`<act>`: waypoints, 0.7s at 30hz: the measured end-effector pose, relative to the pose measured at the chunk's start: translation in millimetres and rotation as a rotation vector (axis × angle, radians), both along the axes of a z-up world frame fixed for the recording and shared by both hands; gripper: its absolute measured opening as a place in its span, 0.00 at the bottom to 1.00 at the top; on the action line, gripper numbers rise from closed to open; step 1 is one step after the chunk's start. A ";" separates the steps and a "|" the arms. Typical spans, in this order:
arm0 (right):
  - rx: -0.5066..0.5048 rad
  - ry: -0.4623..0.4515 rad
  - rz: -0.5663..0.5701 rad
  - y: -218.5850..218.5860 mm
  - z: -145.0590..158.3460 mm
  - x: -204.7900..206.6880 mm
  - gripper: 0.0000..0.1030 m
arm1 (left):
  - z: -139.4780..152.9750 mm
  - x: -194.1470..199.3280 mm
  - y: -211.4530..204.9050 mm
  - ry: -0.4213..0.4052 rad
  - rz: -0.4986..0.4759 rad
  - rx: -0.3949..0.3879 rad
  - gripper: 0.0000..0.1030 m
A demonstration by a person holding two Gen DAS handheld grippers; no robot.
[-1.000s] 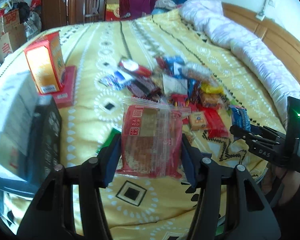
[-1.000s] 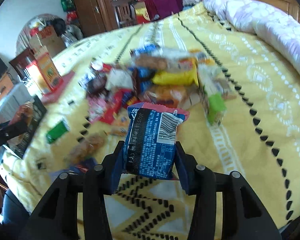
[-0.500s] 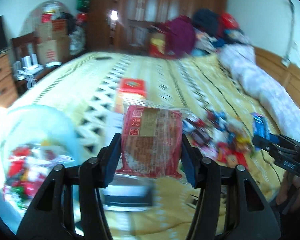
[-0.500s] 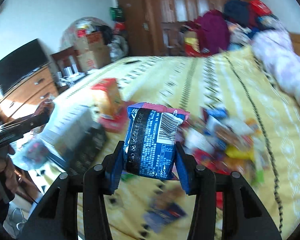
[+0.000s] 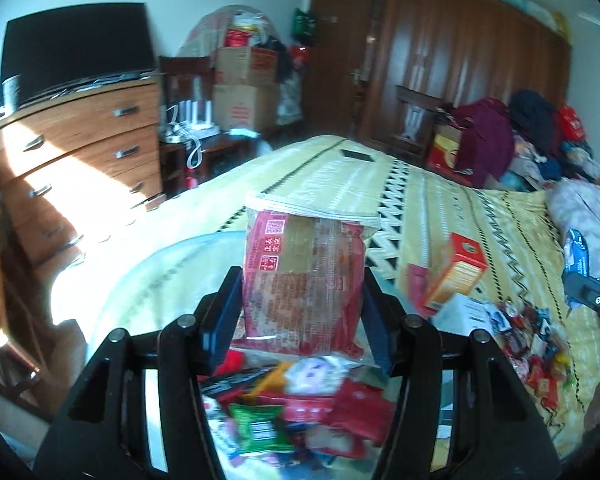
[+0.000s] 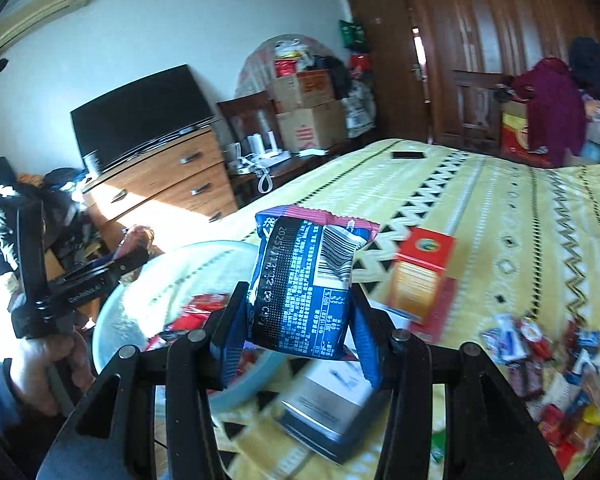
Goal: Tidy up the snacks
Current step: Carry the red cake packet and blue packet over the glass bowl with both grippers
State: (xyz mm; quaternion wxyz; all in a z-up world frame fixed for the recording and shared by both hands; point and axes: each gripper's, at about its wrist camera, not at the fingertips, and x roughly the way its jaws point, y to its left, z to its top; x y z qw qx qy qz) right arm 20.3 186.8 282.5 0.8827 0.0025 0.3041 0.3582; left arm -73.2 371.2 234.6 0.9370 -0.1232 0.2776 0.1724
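My left gripper (image 5: 300, 320) is shut on a red snack packet in clear wrap (image 5: 304, 276) and holds it above a pale blue bowl (image 5: 112, 300) that holds several snack packets (image 5: 300, 412). My right gripper (image 6: 298, 328) is shut on a blue snack packet (image 6: 304, 280), to the right of the same bowl (image 6: 108, 320). The left gripper also shows in the right wrist view (image 6: 128, 260), over the bowl's left rim. A pile of loose snacks lies on the yellow bedspread (image 6: 540, 360).
An orange and red box (image 6: 420, 276) stands on the bed beside a black and white box (image 6: 332, 404). A wooden dresser (image 5: 80, 148) with a TV stands left of the bed. Cardboard boxes and a wardrobe (image 5: 460, 72) are behind. A dark phone (image 5: 356, 155) lies on the far bed.
Both grippers have swung left from the snack pile toward the bowl at the bed's edge, each still holding its packet. The bowl's contents now sit right under the left gripper.
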 end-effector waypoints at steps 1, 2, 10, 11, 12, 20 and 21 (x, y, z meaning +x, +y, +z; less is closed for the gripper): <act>-0.002 0.004 0.015 14.4 0.0 0.3 0.50 | -4.0 0.8 3.3 0.007 0.010 -0.005 0.55; -0.001 0.011 0.032 29.8 -0.7 -0.4 0.50 | -8.5 -1.0 8.2 0.017 0.023 -0.010 0.55; -0.057 0.058 0.154 114.8 -24.0 -11.3 0.50 | -27.7 -3.2 19.9 0.054 0.030 -0.040 0.55; -0.062 0.062 0.162 121.4 -26.6 -11.2 0.50 | -27.8 -6.8 26.3 0.056 0.030 -0.043 0.55; -0.070 0.065 0.171 129.1 -29.2 -12.3 0.50 | -29.5 -5.8 29.1 0.059 0.030 -0.045 0.55; -0.100 0.087 0.198 140.0 -44.5 -11.1 0.50 | -34.1 -8.4 41.0 0.071 0.029 -0.058 0.55; -0.102 0.089 0.197 139.7 -45.4 -10.4 0.50 | -33.6 -8.8 41.0 0.070 0.028 -0.057 0.55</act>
